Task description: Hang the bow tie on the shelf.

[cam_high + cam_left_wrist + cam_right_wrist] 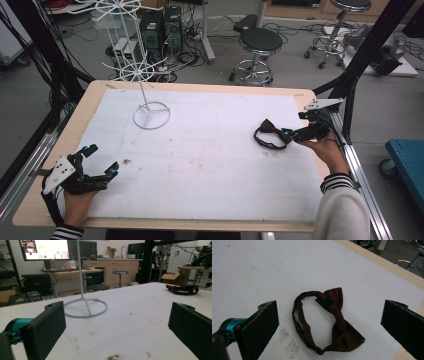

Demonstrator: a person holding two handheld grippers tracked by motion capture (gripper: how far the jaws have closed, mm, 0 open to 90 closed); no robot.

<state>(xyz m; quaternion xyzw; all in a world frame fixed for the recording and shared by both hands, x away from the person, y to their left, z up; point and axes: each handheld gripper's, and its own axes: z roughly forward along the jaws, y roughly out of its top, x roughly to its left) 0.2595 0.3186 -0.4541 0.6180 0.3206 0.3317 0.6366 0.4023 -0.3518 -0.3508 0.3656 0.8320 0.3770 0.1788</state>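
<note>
Dark red bow tie (329, 320) between spread right tool (329, 326) jaws

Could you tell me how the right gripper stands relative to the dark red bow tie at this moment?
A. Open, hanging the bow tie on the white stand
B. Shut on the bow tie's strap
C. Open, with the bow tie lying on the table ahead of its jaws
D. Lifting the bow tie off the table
C: the right gripper has its jaws wide apart, and the bow tie lies flat on the white table cover between and ahead of them, untouched.

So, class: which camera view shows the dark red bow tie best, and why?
The right gripper view: the bow tie lies close between the open jaws, knot and strap loop plain. The high view shows it small by the right gripper; the left gripper view shows it far off, edge-on.
</note>
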